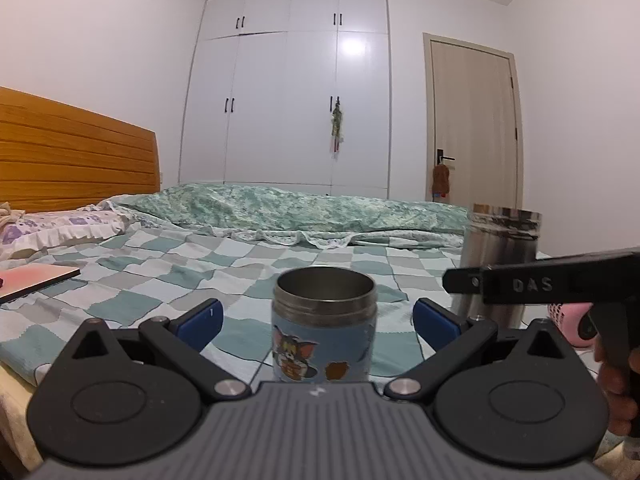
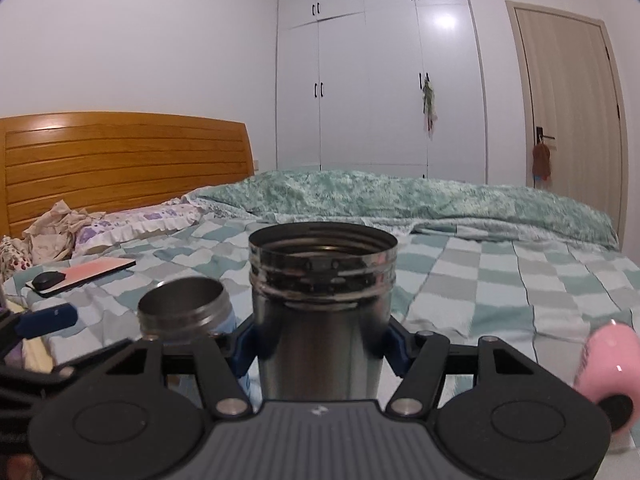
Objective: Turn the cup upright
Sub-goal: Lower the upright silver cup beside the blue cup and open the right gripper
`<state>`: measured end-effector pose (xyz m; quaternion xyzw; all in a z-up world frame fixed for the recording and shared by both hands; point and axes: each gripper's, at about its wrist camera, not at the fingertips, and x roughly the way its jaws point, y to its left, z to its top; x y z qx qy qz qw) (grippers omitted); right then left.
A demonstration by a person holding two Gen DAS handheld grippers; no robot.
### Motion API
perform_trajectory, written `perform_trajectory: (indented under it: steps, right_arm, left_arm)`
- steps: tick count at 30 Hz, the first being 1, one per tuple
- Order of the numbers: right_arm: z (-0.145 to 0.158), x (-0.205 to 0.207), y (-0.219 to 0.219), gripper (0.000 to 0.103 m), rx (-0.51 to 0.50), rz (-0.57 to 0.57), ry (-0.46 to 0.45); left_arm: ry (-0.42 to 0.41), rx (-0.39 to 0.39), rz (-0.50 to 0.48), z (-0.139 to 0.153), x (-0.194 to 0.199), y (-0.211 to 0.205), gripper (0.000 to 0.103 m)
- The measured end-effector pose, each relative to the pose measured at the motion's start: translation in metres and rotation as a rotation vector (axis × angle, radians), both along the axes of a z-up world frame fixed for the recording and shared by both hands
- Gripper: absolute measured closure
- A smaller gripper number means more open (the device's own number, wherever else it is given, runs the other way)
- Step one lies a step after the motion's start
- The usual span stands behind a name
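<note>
Steel cup (image 2: 323, 312): upright, mouth open to the top, threaded rim visible. Right gripper (image 2: 320, 344) clamped on its body, blue pads (image 2: 394, 350) pressed against both sides below the rim. In the left wrist view the same cup (image 1: 496, 264) sits right of frame, partly behind the right gripper's black arm. Can't tell if its base touches the bed or is lifted slightly.

Second cup, cartoon cup (image 1: 324, 322) with blue cat-and-mouse print: also upright, open mouth up, standing on the checked sheet (image 1: 240, 256) near the bed's front edge. Left gripper (image 1: 318, 316) wide open around it, blue pads (image 1: 200, 322) clear of the cup on both sides, no contact. In the right wrist view it (image 2: 186, 312) sits just left of the steel cup, close but apart.

Surroundings: pink object (image 2: 608, 364) at the front right edge of the bed, partly cut off. Pink-covered flat item (image 2: 88, 272) with a small black thing on it toward the left edge, near the pillow (image 2: 136, 224). Green quilt (image 1: 304, 212) bunched along the far side. Wooden headboard (image 2: 120, 164) at left, white wardrobe (image 1: 288, 92) and door (image 1: 472, 120) behind.
</note>
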<state>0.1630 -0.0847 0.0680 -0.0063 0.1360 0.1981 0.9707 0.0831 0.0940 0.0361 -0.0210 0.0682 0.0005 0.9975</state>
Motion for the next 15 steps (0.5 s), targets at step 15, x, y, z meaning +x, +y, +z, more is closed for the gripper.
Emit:
perform_trajectory:
  steps: [15]
  right_arm:
    - [-0.034, 0.024, 0.025, 0.041, -0.035, -0.014, 0.027]
  left_arm:
    - [-0.004, 0.000, 0.032, 0.001, -0.003, 0.006, 0.000]
